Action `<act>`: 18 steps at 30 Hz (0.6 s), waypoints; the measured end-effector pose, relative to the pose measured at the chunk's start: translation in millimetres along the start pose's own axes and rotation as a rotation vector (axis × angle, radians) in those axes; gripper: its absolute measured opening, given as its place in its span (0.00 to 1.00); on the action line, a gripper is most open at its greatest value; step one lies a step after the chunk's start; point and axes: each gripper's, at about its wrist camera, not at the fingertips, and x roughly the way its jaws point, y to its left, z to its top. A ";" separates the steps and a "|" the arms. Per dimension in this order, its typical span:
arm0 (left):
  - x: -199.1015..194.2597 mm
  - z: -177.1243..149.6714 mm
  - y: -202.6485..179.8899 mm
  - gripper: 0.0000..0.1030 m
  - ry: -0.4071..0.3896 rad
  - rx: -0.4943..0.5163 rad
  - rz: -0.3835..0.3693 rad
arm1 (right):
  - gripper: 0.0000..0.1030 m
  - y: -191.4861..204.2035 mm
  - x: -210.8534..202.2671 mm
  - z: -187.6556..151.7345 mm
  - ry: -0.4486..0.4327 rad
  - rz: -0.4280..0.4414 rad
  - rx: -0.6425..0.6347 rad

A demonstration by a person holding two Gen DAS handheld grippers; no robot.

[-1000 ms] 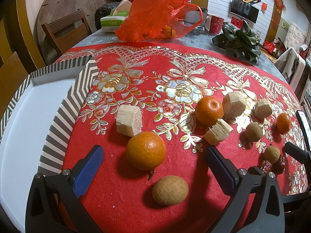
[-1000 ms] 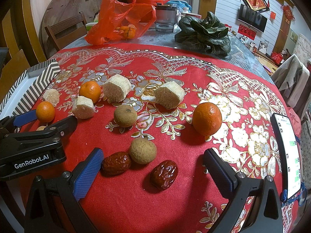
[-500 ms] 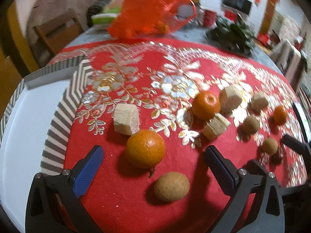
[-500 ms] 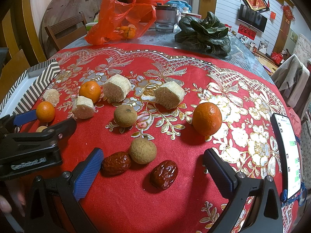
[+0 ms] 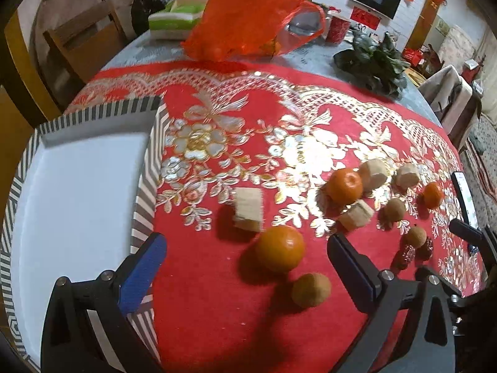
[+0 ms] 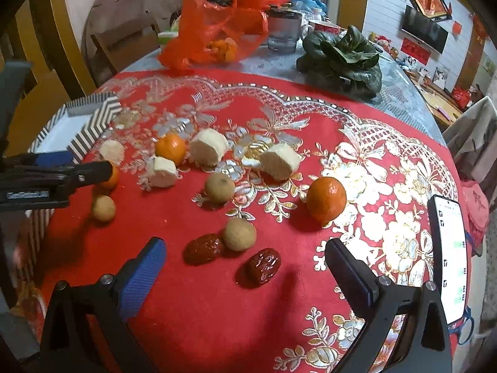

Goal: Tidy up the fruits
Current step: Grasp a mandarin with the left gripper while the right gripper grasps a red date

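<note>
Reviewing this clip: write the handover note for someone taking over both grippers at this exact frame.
Left gripper: open, empty, over the cloth beside the striped tray.
Right gripper: open, empty, above the two red dates.
Fruit: three tangerines, three longans, four pale cut chunks and the dates all lie loose on the red cloth.
Done: nothing in the tray that shows.
Left: sort everything.
</note>
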 end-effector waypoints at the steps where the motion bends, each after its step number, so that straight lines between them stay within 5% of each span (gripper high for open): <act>1: 0.8 1.3 3.7 1.00 0.006 -0.017 -0.019 | 1.00 -1.5 -1.0 0.4 0.004 0.007 0.007; 4: 1.7 2.6 3.1 0.97 0.031 -0.033 -0.054 | 1.00 -3.0 -1.9 0.6 0.012 0.021 0.019; 7: 9.4 2.2 -3.8 0.80 0.067 -0.015 -0.043 | 0.98 -4.9 -2.0 0.4 0.020 0.046 0.033; 8: 12.9 1.6 -5.3 0.62 0.085 -0.018 -0.044 | 0.97 -5.0 -2.1 0.2 0.023 0.048 0.034; 11: 16.0 2.0 -10.6 0.32 0.086 -0.010 -0.048 | 0.88 -6.0 -2.0 -0.2 0.029 0.061 0.037; 18: 12.3 0.4 -11.7 0.32 0.110 -0.003 -0.068 | 0.72 -3.3 1.1 -0.7 0.072 0.155 0.069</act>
